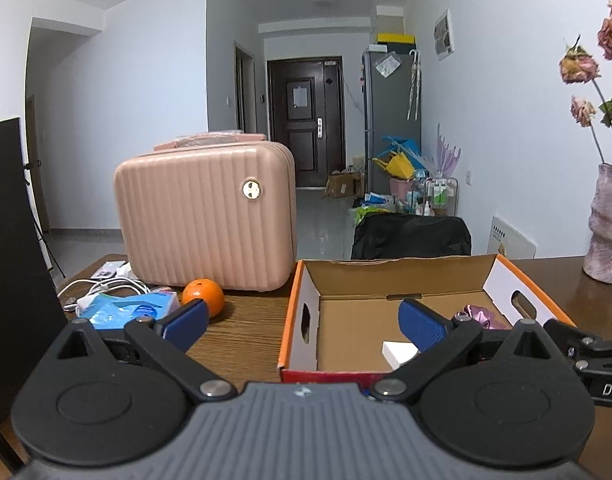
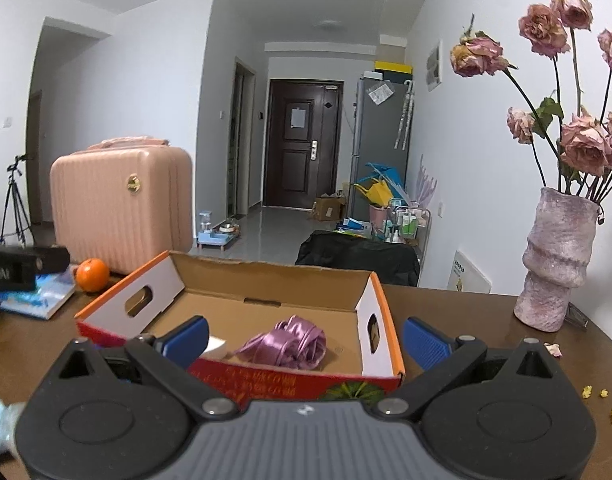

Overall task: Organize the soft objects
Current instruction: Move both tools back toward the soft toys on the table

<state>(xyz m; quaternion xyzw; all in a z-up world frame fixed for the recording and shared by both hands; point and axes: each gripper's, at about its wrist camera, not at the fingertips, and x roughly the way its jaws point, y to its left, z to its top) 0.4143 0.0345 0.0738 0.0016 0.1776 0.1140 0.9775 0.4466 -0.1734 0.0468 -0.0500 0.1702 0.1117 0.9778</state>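
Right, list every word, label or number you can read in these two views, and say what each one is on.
"DA": white letters on the black right gripper body, cut off by the frame edge.
Gold print on the cardboard box's red front: too blurred to read.
White panel against the wall: print too small.
Blue packet beside the orange: unreadable.

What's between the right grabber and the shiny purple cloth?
In the right wrist view, only the box's red front wall stands between the open right gripper and the purple cloth inside.
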